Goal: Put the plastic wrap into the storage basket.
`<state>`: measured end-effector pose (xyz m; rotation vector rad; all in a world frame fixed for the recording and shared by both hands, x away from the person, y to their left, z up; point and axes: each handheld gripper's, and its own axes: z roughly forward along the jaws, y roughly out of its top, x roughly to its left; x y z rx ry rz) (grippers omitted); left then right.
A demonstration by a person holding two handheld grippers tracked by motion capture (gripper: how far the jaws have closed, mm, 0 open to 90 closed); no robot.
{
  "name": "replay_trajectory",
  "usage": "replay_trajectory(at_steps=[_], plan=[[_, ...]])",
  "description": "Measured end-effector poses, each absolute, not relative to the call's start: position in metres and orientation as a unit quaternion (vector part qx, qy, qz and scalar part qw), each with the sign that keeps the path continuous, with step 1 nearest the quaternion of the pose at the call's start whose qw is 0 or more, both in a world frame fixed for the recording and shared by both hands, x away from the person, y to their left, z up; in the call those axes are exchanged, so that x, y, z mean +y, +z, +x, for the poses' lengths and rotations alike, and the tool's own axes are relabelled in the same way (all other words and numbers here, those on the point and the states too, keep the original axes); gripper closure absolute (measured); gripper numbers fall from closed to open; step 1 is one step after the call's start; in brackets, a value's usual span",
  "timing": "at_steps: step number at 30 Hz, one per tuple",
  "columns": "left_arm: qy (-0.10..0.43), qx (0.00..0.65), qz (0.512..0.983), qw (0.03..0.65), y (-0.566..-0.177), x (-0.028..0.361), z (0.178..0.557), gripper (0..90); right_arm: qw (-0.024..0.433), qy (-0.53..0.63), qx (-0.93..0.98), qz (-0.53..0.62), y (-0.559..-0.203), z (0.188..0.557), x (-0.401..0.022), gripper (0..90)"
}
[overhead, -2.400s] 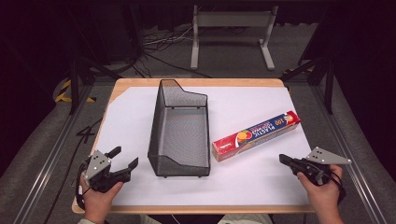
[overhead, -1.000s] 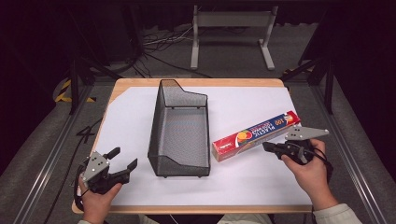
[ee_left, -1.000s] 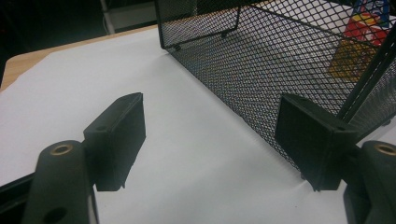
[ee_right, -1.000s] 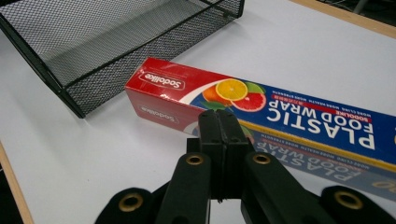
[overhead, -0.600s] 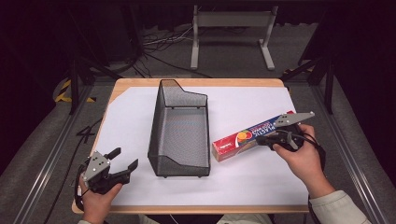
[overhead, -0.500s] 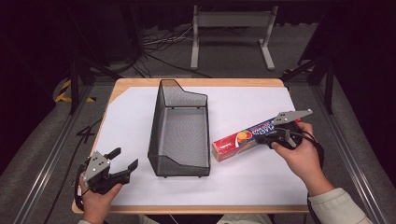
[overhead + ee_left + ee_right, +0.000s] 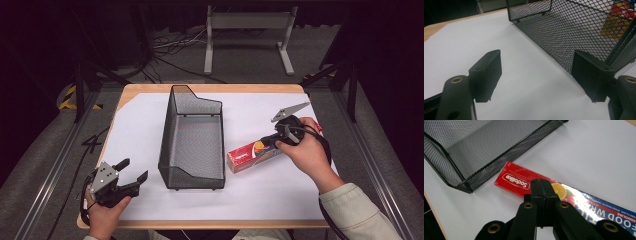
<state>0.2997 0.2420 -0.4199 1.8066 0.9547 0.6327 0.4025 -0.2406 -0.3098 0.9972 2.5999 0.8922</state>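
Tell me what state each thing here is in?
Basket: upright, nothing inside.
Wrap box: lying flat beside the basket, closed.
Left claw: open, holding nothing.
Right claw: shut, empty, above the box.

L gripper (image 7: 536, 75) fingers wide apart over white sheet (image 7: 461, 50), mesh basket (image 7: 579, 30) just beside.

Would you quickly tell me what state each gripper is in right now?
Left gripper: open, nothing between the jaws, beside the mesh basket.
Right gripper: shut, empty, above the food wrap box.
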Motion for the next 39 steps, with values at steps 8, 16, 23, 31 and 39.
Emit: replay_trajectory(at_steps=[8,16,23,31,39], plan=[[0.257,0.391,0.741,0.481,-0.421,0.242,0.300,25.3,0.101,0.288,0.892,0.333,-0.307,0.418,-0.220,90.0],[0.258,0.391,0.741,0.481,-0.421,0.242,0.300,25.3,0.089,0.271,0.897,0.338,-0.306,0.438,-0.199,90.0],[0.258,0.392,0.740,0.481,-0.421,0.242,0.300,25.4,0.078,0.254,0.901,0.343,-0.314,0.450,-0.185,90.0],[0.258,0.391,0.741,0.481,-0.421,0.242,0.300,25.4,0.070,0.241,0.905,0.345,-0.331,0.462,-0.171,90.0],[0.258,0.390,0.742,0.481,-0.421,0.243,0.300,25.4,0.061,0.234,0.906,0.347,-0.353,0.470,-0.163,90.0]])
